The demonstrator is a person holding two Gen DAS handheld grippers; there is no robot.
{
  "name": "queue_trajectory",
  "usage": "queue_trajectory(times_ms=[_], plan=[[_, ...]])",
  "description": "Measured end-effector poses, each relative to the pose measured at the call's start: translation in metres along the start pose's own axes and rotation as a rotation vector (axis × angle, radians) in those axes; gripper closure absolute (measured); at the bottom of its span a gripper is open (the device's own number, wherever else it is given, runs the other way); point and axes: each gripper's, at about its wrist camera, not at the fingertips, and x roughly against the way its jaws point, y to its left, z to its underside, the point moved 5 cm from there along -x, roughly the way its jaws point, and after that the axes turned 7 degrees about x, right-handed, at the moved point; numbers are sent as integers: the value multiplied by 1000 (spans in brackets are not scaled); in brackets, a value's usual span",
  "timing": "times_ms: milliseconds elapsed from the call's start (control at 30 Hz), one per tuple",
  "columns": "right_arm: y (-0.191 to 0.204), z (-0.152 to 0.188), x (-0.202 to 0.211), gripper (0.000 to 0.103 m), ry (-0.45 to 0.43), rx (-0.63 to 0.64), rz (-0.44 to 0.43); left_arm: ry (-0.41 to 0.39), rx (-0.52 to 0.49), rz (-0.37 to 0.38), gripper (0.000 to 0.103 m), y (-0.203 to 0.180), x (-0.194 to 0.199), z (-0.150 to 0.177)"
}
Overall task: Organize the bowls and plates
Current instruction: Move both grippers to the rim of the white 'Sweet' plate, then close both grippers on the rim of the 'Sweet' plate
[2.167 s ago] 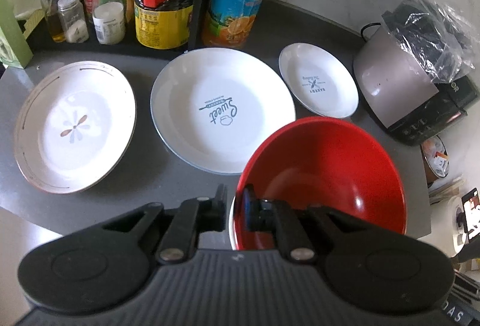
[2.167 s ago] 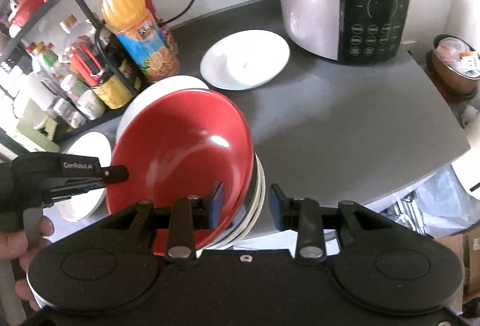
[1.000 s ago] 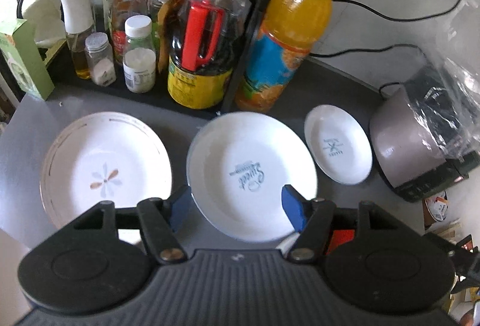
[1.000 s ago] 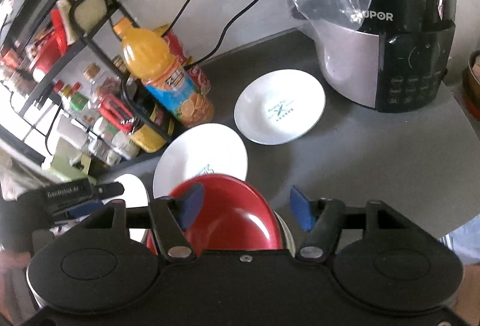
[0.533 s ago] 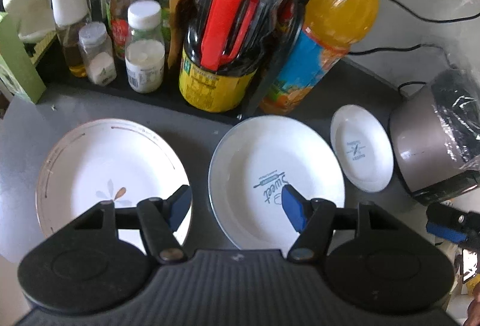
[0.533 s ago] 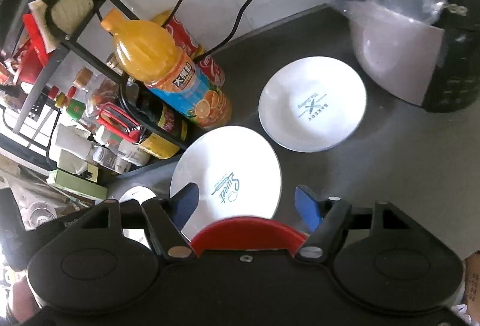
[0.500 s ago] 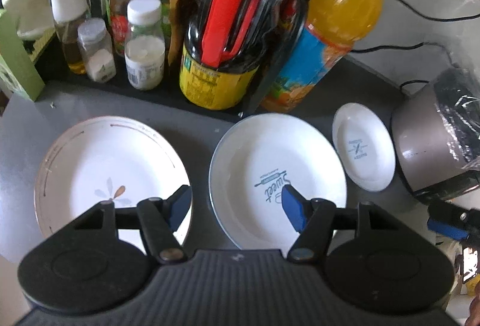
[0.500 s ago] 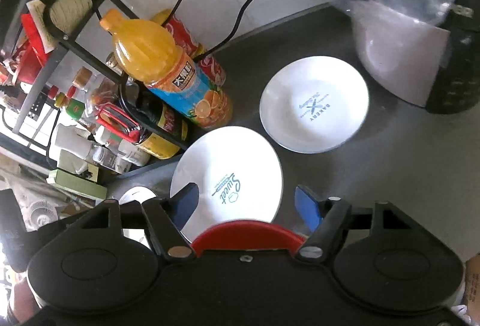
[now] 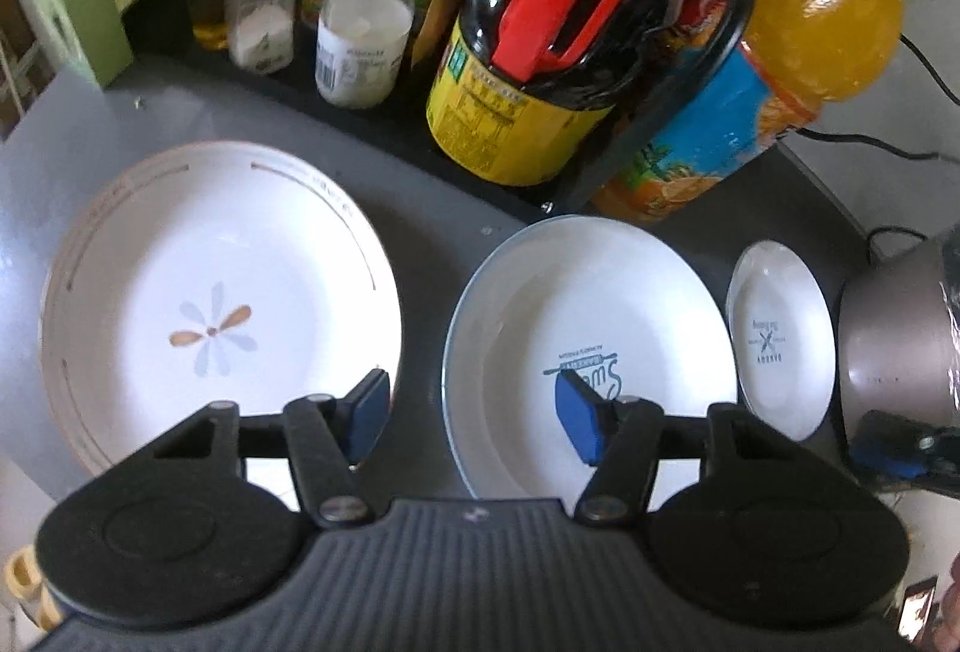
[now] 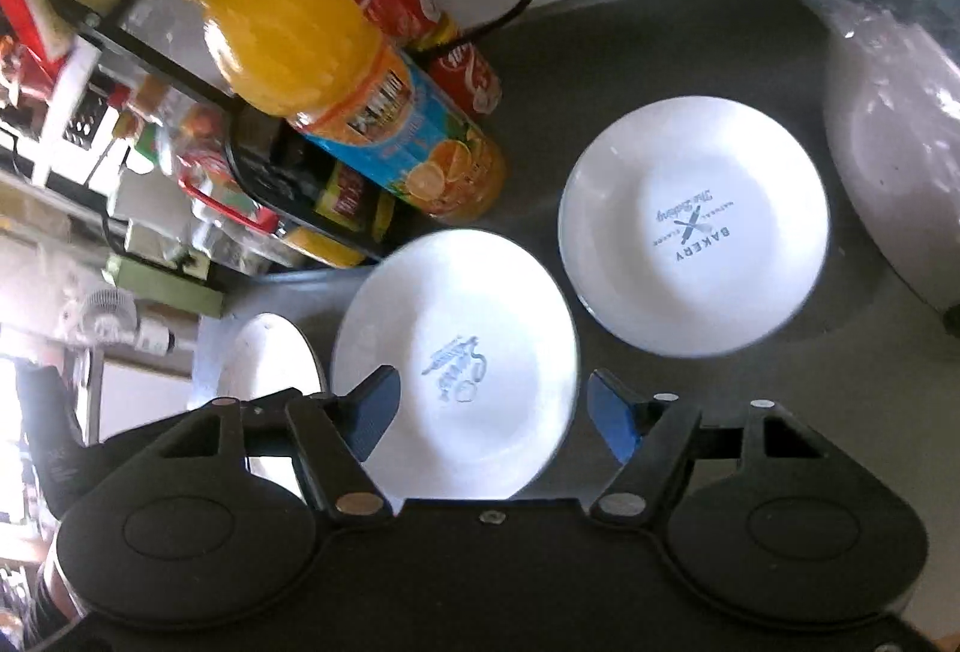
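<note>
So both grippers are hanging over the grey counter [image 9: 432,232] with nothing in them. The left gripper [image 9: 474,415] is sitting about half open and its jaws have just been closing a bit, with only air between the blue pads. One pad is hovering over the near rim of the flower plate [image 9: 216,304], the other over the printed middle of the big white plate [image 9: 591,346], and the gap between those two plates is lying right under the gripper.

The right gripper [image 10: 492,412] is also standing roughly half open, jaws just having narrowed slightly, again gripping nothing. From its camera the big white plate [image 10: 456,376] is showing between the two pads, below them rather than pinched.

Moving outward, the three plates are lying in a row along the counter: flower plate toward the left end, big white plate in the middle, and the small bakery plate [image 10: 693,226] just beside it on the right, apart from it. Past the small plate, a silver cooker [image 9: 894,334] under a plastic bag is sitting at the right end. Along the back edge, an orange juice bottle [image 10: 348,94] is standing behind the big plate, next to red cans [image 10: 414,10] and a black rack [image 9: 660,112] crammed with sauce bottles and jars.
</note>
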Motion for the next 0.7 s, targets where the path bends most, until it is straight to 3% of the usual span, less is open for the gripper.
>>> queue_trajectory(times_ms=[67, 200, 400, 467, 700], plan=[[-7, -3, -11, 43, 29, 20, -8, -3, 22, -16, 54, 2, -4, 2], [-20, -6, -31, 52, 78, 44, -14, -17, 60, -3, 60, 5, -10, 5], [-28, 2, -60, 58, 131, 76, -8, -8, 59, -24, 64, 8, -28, 15], [-28, 6, -70, 58, 150, 93, -2, 12, 80, -40, 71, 12, -35, 17], [-36, 7, -88, 61, 189, 108, 17, 25, 92, -62, 73, 14, -48, 17]])
